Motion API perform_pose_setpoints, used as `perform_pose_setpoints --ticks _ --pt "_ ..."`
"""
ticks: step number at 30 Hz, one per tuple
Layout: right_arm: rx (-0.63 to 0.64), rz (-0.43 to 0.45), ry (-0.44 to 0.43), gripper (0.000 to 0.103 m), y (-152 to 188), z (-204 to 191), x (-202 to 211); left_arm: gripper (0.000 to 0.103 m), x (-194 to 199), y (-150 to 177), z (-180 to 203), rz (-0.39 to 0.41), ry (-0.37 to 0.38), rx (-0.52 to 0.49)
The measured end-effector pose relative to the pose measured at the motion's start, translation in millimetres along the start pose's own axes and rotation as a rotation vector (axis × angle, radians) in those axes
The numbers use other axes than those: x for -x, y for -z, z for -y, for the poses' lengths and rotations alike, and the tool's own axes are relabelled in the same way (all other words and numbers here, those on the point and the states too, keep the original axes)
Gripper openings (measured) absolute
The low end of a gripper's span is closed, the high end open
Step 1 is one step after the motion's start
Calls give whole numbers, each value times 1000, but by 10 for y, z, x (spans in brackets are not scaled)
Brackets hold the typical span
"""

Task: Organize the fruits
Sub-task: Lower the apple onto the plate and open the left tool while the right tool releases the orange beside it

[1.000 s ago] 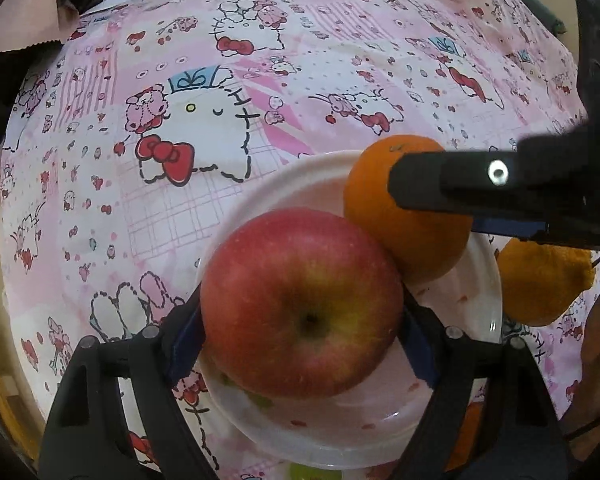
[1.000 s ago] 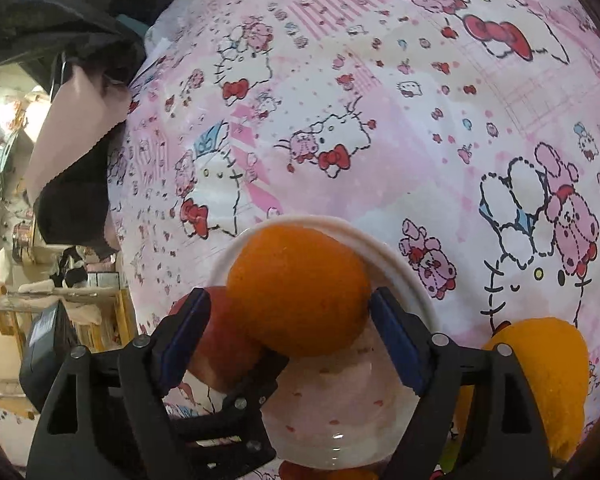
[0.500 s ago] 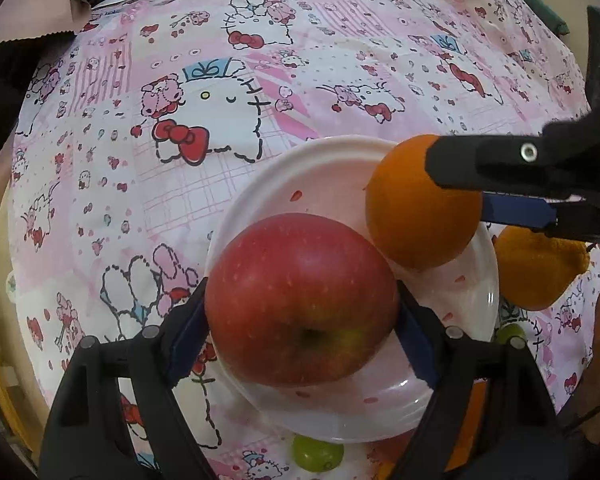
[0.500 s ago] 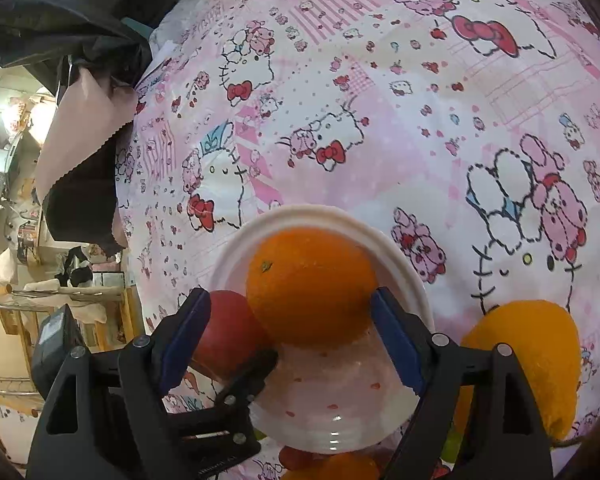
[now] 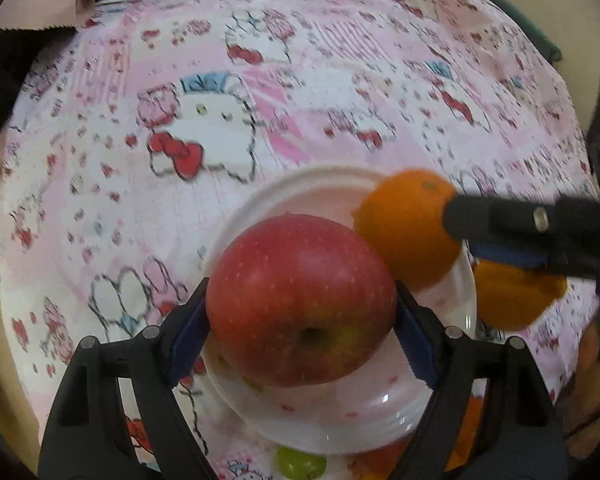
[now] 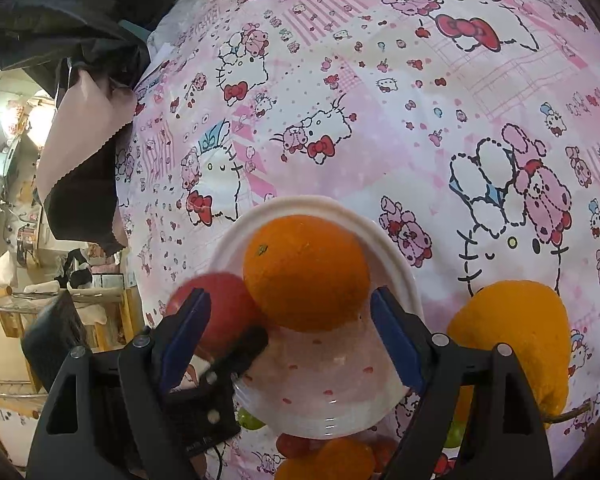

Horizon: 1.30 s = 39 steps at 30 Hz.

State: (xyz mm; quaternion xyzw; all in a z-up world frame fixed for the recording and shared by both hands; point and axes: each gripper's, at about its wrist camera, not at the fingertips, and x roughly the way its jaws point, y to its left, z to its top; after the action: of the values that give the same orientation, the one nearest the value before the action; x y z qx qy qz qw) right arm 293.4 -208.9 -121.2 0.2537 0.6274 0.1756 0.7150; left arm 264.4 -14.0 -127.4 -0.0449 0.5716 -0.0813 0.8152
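Nearest in the left wrist view: the left gripper (image 5: 300, 292), black with blue pads, closed on a large red apple with a yellowish patch around its hollow (image 5: 300, 300). Both pads pressed against the sides of the apple. Apple held over the near half of a round white plate with small red spots (image 5: 300, 420).

Just below the near rim of the plate, on the cloth: a small round green fruit (image 5: 300, 462).

Nearest in the right wrist view: the right gripper (image 6: 292, 296), the same black and blue type, with jaws standing wide. Between its tips, a smooth round orange with a small dark stem mark (image 6: 306, 272), over the far half of the plate, just beside the apple. Right pad at the very edge of the orange, left pad clearly apart from it, so no grip there. Not possible to tell whether the orange rests on the plate.

At the bottom edge of this view, some small orange and red fruits (image 6: 328, 460), partly hidden.

Right of the plate, on the cloth: a big bumpy yellow-orange citrus with a thin stem (image 6: 512, 340).

Under everything and stretching far back: a pink and white tablecloth with cartoon cats and red bows (image 6: 380, 120).

At the far left edge: a beige cloth with a zigzag edge (image 6: 84, 132) and dark fabric (image 6: 60, 20).
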Motion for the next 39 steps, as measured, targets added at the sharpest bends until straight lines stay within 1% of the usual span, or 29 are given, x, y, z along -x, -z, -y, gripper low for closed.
perform_pose_setpoints --ticks 3,6,7,9,11,14,15,16,18,25,28,31,37,39 --pt "-6 3 -5 84 -6 14 15 81 -68 -100 -13 -9 -26 11" --pt "-8 5 -3 84 -12 14 19 82 -126 -126 -29 -22 -3 6" --pt "-7 5 -2 84 -11 13 18 83 -127 -130 -28 -26 -1 4" --pt "-7 6 1 84 -6 9 12 92 -106 -137 -3 -22 -31 -18" --pt "-10 7 2 84 4 7 15 92 -72 -121 -4 -3 -30 -24" --pt "-3 7 6 84 35 -5 40 94 -50 -102 -2 0 -38 -14" --pt "-2 9 8 84 46 1 56 102 -53 -90 9 0 -51 -18" --pt "-2 12 9 84 52 5 76 103 -48 -73 20 6 -64 -24" --pt "-6 15 7 84 58 16 113 103 -35 -34 41 12 -76 -38" --pt "3 20 3 84 116 21 259 103 60 -4 29 27 -62 -27" --pt "3 27 0 84 177 53 376 103 152 -16 23 46 -49 -17" --pt "8 45 -20 84 230 91 517 103 293 -16 26 72 -34 -10" --pt "-21 95 -71 84 330 193 780 103 713 -3 -31 147 -23 17" --pt "-25 111 -70 84 378 231 872 103 878 35 -63 178 -27 25"
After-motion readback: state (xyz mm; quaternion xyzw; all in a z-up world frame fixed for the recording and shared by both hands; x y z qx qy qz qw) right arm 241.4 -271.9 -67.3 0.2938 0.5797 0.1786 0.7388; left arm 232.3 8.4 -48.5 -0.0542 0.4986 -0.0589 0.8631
